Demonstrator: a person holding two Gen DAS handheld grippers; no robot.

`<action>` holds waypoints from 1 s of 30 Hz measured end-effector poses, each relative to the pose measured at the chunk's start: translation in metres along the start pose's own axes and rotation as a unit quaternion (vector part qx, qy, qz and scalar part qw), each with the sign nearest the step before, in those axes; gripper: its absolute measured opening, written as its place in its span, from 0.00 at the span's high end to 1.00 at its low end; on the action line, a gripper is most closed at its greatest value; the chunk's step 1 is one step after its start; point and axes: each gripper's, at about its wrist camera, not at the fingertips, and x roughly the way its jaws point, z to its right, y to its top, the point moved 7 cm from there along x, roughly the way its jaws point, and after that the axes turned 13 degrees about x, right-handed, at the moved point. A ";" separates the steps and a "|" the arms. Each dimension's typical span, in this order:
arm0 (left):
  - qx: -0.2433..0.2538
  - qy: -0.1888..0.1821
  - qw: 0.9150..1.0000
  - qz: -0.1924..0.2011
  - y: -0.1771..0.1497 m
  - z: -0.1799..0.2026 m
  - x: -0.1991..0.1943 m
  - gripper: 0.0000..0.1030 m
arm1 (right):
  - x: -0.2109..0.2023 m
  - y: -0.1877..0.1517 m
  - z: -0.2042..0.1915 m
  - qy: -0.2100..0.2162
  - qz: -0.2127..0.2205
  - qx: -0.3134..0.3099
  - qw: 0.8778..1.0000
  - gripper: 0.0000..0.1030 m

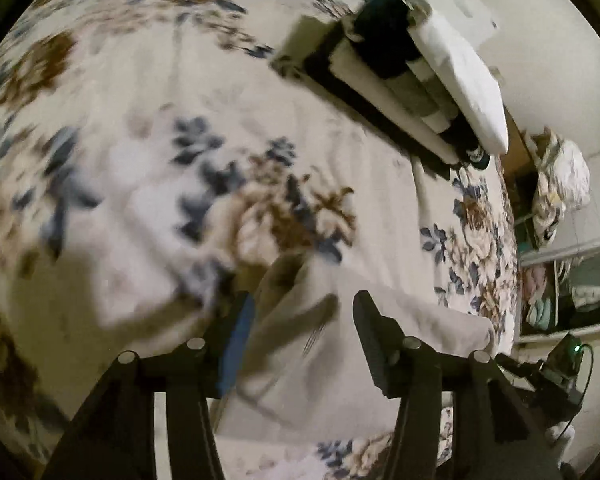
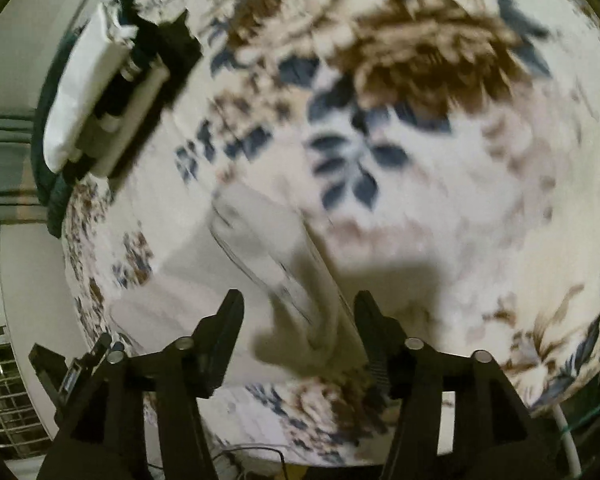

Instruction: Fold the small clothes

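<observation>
A small pale grey-white garment (image 1: 332,360) lies partly folded on the floral bedspread (image 1: 140,120) near its edge. My left gripper (image 1: 300,312) hangs just above it with its jaws wide apart; a raised fold of the cloth lies between the fingers (image 1: 376,332), not pinched. In the right wrist view the same garment (image 2: 268,264) runs between the open fingers (image 2: 224,320) of my right gripper (image 2: 300,304), its bunched end sagging near the right finger. Both views are motion-blurred.
A stack of folded white, grey and black clothes (image 1: 420,60) sits at the far side of the bed, and shows in the right wrist view (image 2: 112,88) too. Beyond the bed edge are a wall, shelves with laundry (image 1: 556,184) and a wire rack (image 2: 8,392).
</observation>
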 end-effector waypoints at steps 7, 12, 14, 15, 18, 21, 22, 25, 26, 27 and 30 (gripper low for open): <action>0.011 0.007 1.000 -0.012 0.006 0.002 0.022 0.89 | 0.027 0.029 -0.033 0.025 0.008 -0.019 0.999 0.67; -0.032 0.010 0.999 -0.013 0.001 -0.030 0.023 0.90 | 0.031 0.048 -0.032 -0.006 0.045 -0.005 0.999 0.92; -0.049 -0.012 0.999 -0.021 0.000 -0.036 0.031 0.89 | 0.040 0.055 -0.022 -0.026 0.045 0.007 0.999 0.92; -0.055 -0.026 0.998 -0.023 0.000 -0.036 0.030 0.86 | 0.048 0.057 -0.019 -0.029 0.029 0.011 0.999 0.92; -0.065 -0.057 0.996 -0.020 -0.002 -0.028 0.017 0.77 | 0.052 0.054 -0.017 -0.019 -0.007 0.023 1.000 0.88; -0.075 -0.061 0.995 -0.011 -0.022 -0.026 -0.007 0.56 | 0.034 0.044 -0.012 0.013 -0.016 0.036 0.999 0.64; -0.079 -0.056 0.995 -0.012 -0.029 -0.027 -0.011 0.52 | 0.025 0.038 -0.008 0.025 -0.014 0.042 0.999 0.54; -0.101 -0.060 0.993 -0.027 -0.060 -0.026 -0.014 0.51 | 0.012 0.015 0.004 0.037 -0.024 0.049 0.998 0.53; -0.110 -0.063 0.991 -0.035 -0.070 -0.025 -0.010 0.51 | 0.011 0.006 0.008 0.039 -0.033 0.050 0.997 0.53; -0.121 -0.069 0.989 -0.042 -0.079 -0.023 -0.004 0.51 | 0.015 -0.005 0.012 0.043 -0.047 0.051 0.997 0.52; -0.149 -0.087 0.985 -0.028 -0.088 -0.016 0.008 0.54 | 0.034 -0.024 0.016 0.039 -0.069 0.047 0.996 0.52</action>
